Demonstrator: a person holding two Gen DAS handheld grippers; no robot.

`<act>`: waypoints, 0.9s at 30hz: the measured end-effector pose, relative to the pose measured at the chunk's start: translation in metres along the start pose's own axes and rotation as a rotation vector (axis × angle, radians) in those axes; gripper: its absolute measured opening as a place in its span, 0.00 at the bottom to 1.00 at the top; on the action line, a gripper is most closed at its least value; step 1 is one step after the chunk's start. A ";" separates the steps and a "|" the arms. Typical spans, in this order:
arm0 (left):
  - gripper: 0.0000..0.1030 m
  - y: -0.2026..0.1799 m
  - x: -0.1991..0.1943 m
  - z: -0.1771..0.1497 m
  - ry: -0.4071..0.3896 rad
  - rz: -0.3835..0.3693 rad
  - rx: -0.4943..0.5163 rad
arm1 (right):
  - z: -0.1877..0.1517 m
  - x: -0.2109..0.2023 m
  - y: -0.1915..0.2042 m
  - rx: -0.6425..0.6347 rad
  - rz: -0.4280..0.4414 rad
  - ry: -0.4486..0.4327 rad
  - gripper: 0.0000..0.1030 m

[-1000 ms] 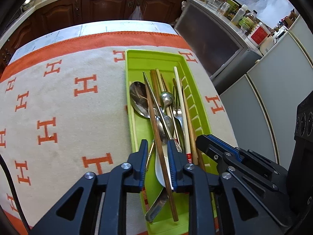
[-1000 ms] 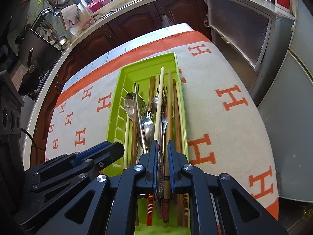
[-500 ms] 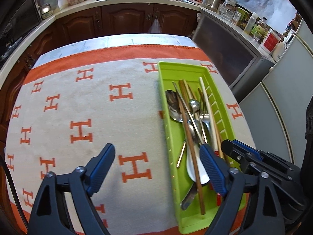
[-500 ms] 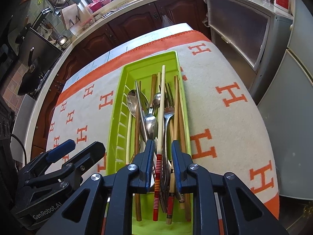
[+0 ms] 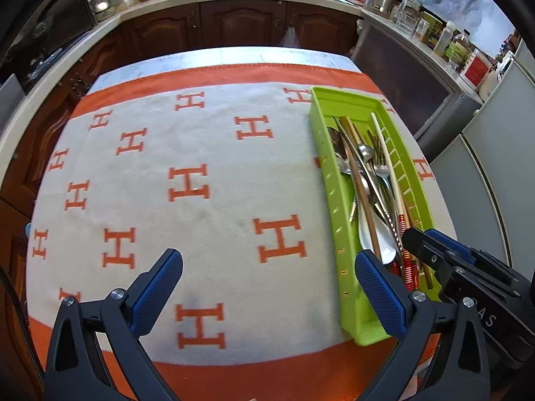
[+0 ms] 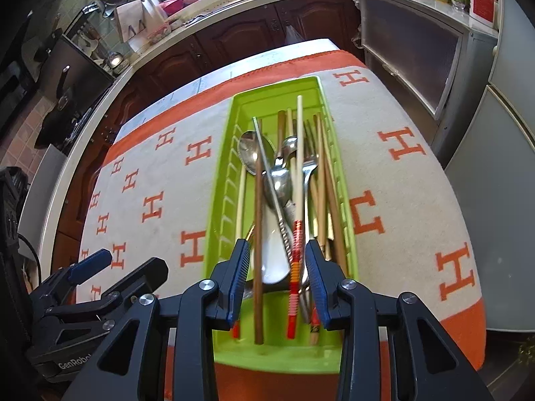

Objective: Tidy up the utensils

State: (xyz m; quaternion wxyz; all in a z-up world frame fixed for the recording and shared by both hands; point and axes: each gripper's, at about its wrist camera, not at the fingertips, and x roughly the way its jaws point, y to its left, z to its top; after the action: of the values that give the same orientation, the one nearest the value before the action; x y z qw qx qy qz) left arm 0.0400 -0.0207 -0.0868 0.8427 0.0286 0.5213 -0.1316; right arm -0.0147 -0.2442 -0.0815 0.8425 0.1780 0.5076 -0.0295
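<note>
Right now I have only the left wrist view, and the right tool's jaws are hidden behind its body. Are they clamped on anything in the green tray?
Observer: No. In the right wrist view the right gripper has just been opening its jaws. They stand apart over the near end of the green tray, pressing on nothing.
Operator: Is anything between them?
Observer: Yes. The red-striped chopstick lies loose in the gap, and it looks blurred.
Operator: Anything else in that gap?
Observer: A brown chopstick and a white spoon also run under the gap. Neither is touched.
</note>
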 end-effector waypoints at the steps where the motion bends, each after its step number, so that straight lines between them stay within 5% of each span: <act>1: 0.99 0.005 -0.006 -0.002 -0.015 0.017 -0.004 | -0.004 -0.004 0.007 -0.012 0.003 -0.002 0.34; 11: 0.99 0.061 -0.086 -0.016 -0.191 0.177 -0.090 | -0.019 -0.059 0.078 -0.115 0.071 -0.094 0.38; 16: 0.99 0.081 -0.123 -0.021 -0.273 0.199 -0.130 | -0.021 -0.097 0.120 -0.174 0.110 -0.171 0.55; 27: 0.99 0.087 -0.160 -0.019 -0.345 0.217 -0.141 | -0.022 -0.150 0.165 -0.228 0.092 -0.285 0.66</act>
State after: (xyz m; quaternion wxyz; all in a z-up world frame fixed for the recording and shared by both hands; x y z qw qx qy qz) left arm -0.0221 0.0974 0.0392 0.9286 0.0027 0.3711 -0.0062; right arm -0.0673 -0.1022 0.0837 0.9211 0.0983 0.3744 0.0420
